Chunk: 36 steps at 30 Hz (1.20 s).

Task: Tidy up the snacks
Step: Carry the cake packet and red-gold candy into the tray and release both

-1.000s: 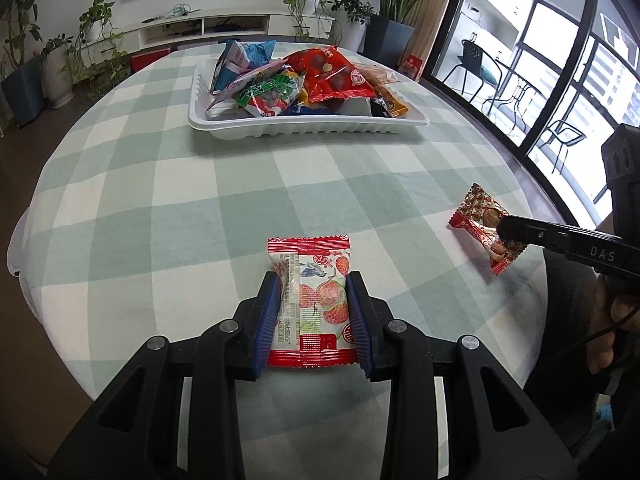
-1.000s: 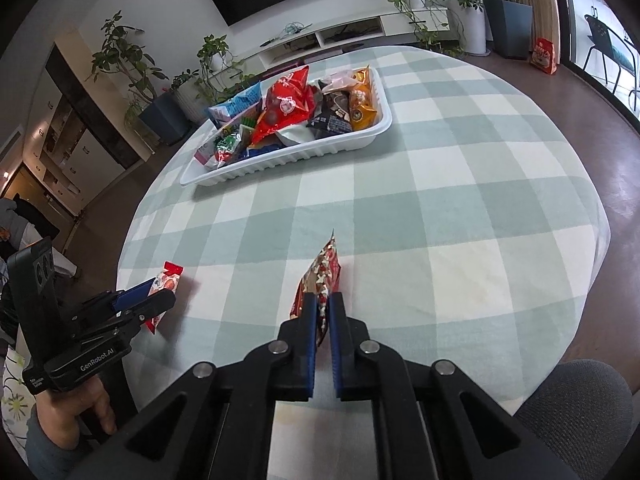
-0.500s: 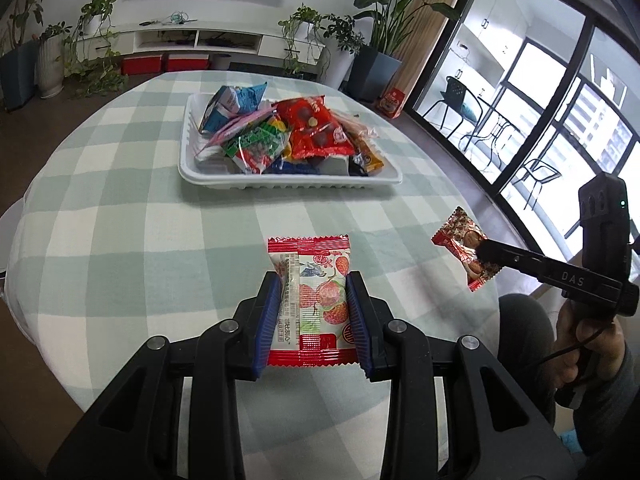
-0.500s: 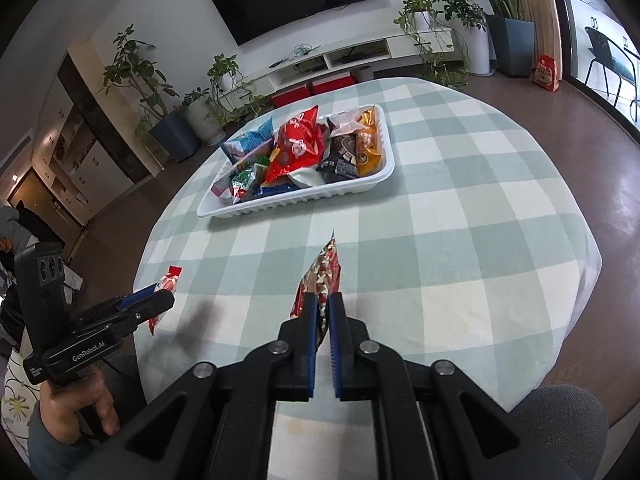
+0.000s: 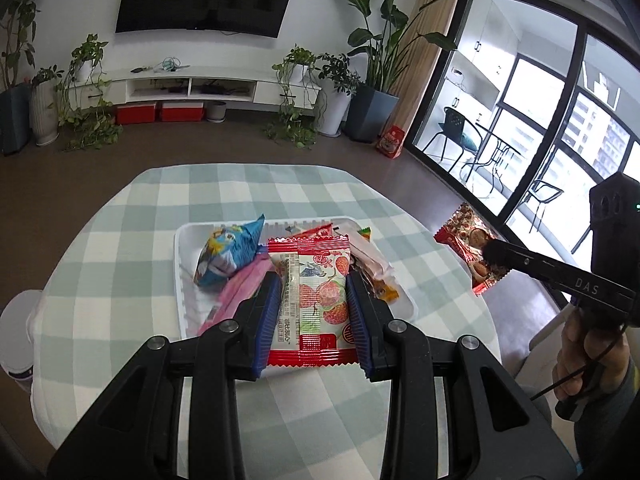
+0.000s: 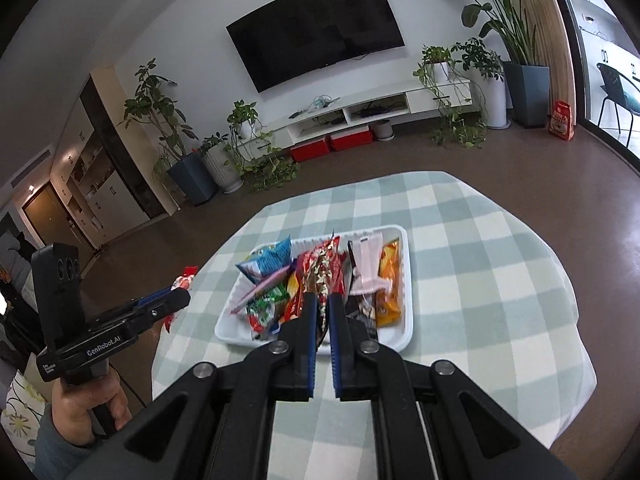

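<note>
My left gripper (image 5: 313,285) is shut on a red and white strawberry snack packet (image 5: 316,268), held flat in the air above the near side of the white tray (image 5: 182,264). My right gripper (image 6: 324,300) is shut on a red-brown snack packet (image 6: 323,268), held edge-on over the tray (image 6: 404,332). The tray holds several snack packets, among them a blue one (image 5: 228,252) and an orange one (image 6: 389,280). In the left wrist view the right gripper (image 5: 491,251) shows with its packet (image 5: 464,236). The right wrist view shows the left gripper (image 6: 178,303).
The tray lies on a round table with a green and white checked cloth (image 5: 128,248). A white stool (image 5: 16,320) stands by the table's left edge. A person's hands (image 6: 84,404) hold both gripper handles. Brown floor, potted plants and a TV wall lie beyond.
Both grippers have risen off the table with their packets and moved forward to the tray. The tray now lies directly under and behind the held packets.
</note>
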Each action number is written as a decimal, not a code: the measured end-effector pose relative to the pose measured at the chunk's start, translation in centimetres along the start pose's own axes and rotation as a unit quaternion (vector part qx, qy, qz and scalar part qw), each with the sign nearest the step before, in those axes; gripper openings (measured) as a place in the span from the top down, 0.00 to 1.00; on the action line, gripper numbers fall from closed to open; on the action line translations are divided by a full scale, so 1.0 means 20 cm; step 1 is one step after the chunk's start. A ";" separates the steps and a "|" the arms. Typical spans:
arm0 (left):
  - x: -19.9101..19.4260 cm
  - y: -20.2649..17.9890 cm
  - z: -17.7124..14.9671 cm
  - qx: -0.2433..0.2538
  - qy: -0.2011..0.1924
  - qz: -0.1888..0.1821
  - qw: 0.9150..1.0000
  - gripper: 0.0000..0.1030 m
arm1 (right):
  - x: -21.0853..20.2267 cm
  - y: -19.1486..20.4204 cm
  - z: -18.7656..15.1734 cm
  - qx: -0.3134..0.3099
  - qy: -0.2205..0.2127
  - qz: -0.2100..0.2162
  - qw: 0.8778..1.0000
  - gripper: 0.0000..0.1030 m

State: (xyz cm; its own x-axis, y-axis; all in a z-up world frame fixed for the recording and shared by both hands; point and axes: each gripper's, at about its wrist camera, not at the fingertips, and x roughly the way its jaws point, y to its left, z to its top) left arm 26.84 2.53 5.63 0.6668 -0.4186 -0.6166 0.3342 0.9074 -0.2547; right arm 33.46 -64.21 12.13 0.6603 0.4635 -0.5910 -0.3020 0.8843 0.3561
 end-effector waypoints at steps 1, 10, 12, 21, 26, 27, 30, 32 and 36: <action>0.04 0.01 0.03 0.001 0.003 0.003 1.000 0.70 | 0.04 0.00 0.03 -0.006 -0.002 -0.005 1.000 0.93; 0.42 0.13 0.07 -0.001 0.039 0.023 0.999 0.70 | 0.51 0.00 0.13 -0.049 0.038 -0.048 0.997 0.93; 0.48 0.14 0.06 0.005 0.043 0.023 0.999 0.70 | 0.58 0.02 0.11 -0.068 0.046 -0.060 0.995 0.93; 0.66 0.17 0.01 0.011 0.060 0.027 0.998 0.68 | 0.74 0.01 0.08 -0.091 0.071 -0.081 0.990 0.93; 0.68 0.17 -0.01 0.014 0.060 0.028 0.998 0.67 | 0.76 -0.01 0.07 -0.083 0.076 -0.085 0.990 0.92; 0.68 0.18 -0.01 0.012 0.059 0.027 0.998 0.67 | 0.76 -0.01 0.06 -0.083 0.077 -0.086 0.990 0.92; 0.67 0.18 -0.01 0.012 0.057 0.031 0.998 0.57 | 0.76 -0.02 0.07 -0.081 0.081 -0.085 0.990 0.92; 0.67 0.18 -0.01 0.012 0.056 0.033 0.998 0.57 | 0.76 -0.01 0.07 -0.083 0.079 -0.087 0.990 0.91; 0.65 0.18 -0.01 0.011 0.052 0.033 0.998 0.50 | 0.76 -0.01 0.07 -0.087 0.081 -0.089 0.989 0.91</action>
State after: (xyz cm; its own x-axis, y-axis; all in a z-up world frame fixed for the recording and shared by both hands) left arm 36.61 0.42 -3.50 0.6158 -0.3510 -0.7054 0.3079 0.9313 -0.1947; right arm 44.57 -57.48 4.08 0.5990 0.2904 -0.7462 -0.3139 0.9425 0.1148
